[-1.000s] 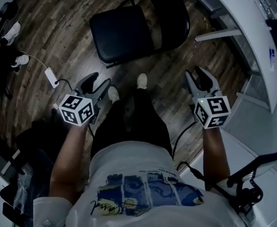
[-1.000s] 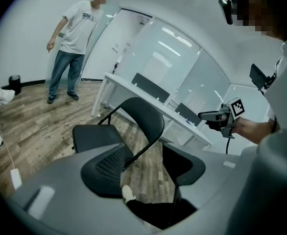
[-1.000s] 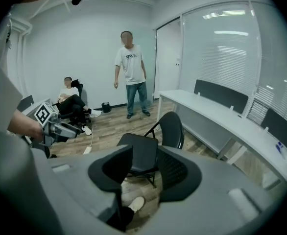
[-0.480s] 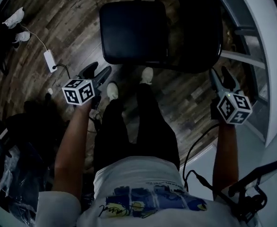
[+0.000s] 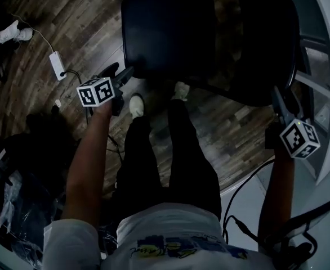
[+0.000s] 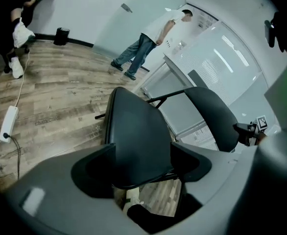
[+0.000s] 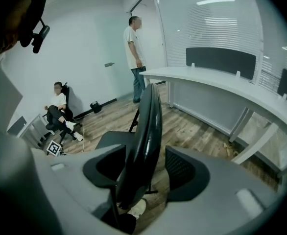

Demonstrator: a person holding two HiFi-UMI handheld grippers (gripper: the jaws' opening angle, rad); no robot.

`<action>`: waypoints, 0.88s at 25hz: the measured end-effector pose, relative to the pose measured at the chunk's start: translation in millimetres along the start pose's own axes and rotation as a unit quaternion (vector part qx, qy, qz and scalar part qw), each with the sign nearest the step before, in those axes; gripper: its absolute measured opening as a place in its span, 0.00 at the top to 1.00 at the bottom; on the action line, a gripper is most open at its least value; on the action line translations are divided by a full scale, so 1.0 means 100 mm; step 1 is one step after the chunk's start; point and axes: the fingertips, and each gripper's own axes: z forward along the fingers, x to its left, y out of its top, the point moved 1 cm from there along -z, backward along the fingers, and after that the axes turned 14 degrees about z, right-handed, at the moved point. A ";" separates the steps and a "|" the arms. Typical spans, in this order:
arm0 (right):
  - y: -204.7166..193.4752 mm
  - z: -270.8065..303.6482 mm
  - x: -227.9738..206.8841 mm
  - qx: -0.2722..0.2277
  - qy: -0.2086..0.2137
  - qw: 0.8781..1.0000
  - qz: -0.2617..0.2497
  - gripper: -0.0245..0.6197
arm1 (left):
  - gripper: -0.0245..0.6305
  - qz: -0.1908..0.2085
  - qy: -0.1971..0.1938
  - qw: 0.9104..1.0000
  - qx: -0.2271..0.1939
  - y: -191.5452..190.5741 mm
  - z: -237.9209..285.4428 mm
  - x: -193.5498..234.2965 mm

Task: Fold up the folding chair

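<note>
It looked like an office: a curved white counter (image 7: 222,88) at two o'clock, glass walls (image 7: 217,23) with blinds, wood-plank floor (image 7: 197,131).

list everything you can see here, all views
folding chair: one, black, unfolded on the floor ahead of the person
power strip: one, white, on the floor left of the chair
desk: one, white, curved, right of the chair
standing person: one, white top, by the desk's far end
seated person: one, white top, by the far wall
shoes: two, white, near the chair's front edge
left gripper: one, grey, jaws have just been opening, seat's front edge between them
right gripper: one, grey, jaws have just been opening, backrest's edge between them
</note>
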 end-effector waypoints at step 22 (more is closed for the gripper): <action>-0.03 0.46 0.20 -0.010 0.034 0.999 0.020 0.59 | 0.34 -0.126 -0.083 0.989 -0.004 -0.37 1.08 0.73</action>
